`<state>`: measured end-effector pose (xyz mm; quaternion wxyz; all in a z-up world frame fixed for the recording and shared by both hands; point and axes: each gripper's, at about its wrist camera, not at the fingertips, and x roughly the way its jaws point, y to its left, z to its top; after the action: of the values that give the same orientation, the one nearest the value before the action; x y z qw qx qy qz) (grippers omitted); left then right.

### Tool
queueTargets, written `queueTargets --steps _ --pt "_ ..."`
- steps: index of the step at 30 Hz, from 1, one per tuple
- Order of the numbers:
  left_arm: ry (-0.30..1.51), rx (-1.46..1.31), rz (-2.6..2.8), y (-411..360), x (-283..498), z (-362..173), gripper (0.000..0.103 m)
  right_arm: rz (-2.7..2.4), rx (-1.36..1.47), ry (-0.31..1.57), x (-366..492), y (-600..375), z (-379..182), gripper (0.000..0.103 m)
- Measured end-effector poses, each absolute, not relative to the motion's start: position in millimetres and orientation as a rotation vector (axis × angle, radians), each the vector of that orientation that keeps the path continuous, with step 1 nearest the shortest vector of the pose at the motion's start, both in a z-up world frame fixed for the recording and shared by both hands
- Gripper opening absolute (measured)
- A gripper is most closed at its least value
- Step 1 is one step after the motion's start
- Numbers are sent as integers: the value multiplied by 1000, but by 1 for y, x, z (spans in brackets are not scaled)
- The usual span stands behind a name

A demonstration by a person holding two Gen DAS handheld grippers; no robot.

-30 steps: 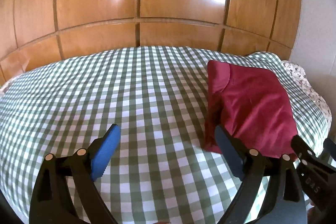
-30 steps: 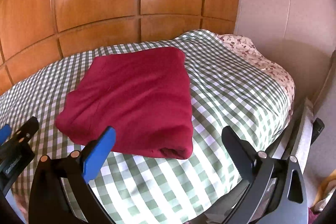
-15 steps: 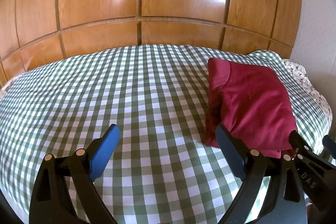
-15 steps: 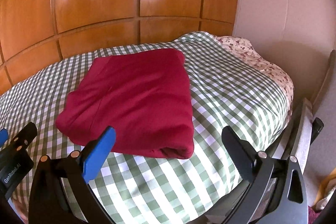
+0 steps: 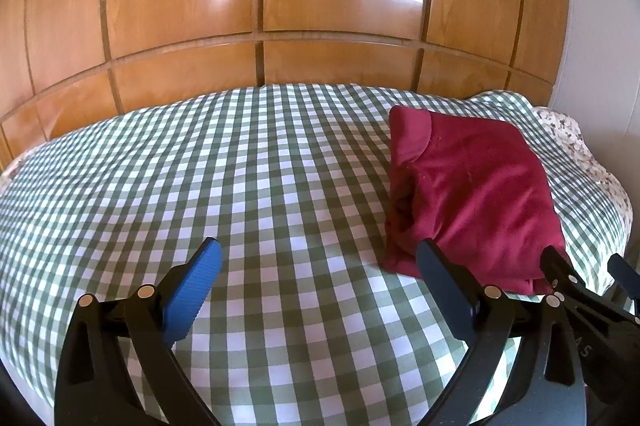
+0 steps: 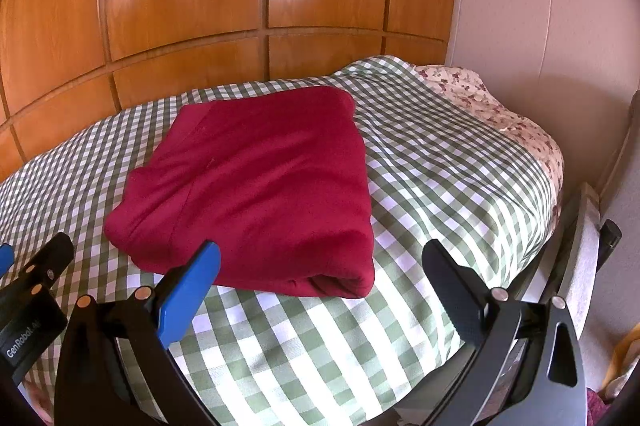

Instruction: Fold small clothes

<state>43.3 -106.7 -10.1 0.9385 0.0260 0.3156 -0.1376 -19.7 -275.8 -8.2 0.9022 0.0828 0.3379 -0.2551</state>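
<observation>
A dark red garment [image 5: 472, 194] [image 6: 264, 182] lies folded into a thick rectangle on the right part of a green-and-white checked bedspread [image 5: 224, 178] [image 6: 440, 162]. My left gripper [image 5: 320, 258] hovers open over the checks, to the left of the garment's near corner, holding nothing. My right gripper [image 6: 320, 262] is open too, just short of the garment's near folded edge, with nothing between its fingers. Each gripper's black body shows at the edge of the other's view.
A glossy wooden panelled wall [image 5: 320, 6] rises behind the bed. A white wall [image 6: 540, 6] closes the right side. A floral sheet [image 6: 496, 106] shows at the far right corner, and the bed's frame edge [image 6: 580, 246] drops off on the right.
Both grippers have drawn back and risen slightly from the folded garment, which looks a little smaller and farther. The garment itself has not moved.
</observation>
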Motion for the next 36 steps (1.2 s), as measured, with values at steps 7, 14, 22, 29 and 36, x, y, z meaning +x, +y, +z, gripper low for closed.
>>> queueTargets --steps 7,14,22,29,36 --pt "645 51 -279 -107 44 -10 97 -524 170 701 -21 -276 -9 101" --pt "645 51 -282 -106 43 -9 97 -517 173 703 -20 -278 -10 101" --pt "642 51 -288 -107 38 -9 97 -515 171 704 -20 -275 -10 101" --pt "645 48 -294 -106 37 -9 97 -510 174 709 -18 -275 -12 101" --pt "646 49 -296 -106 37 -8 97 -500 174 712 -18 -276 -13 101"
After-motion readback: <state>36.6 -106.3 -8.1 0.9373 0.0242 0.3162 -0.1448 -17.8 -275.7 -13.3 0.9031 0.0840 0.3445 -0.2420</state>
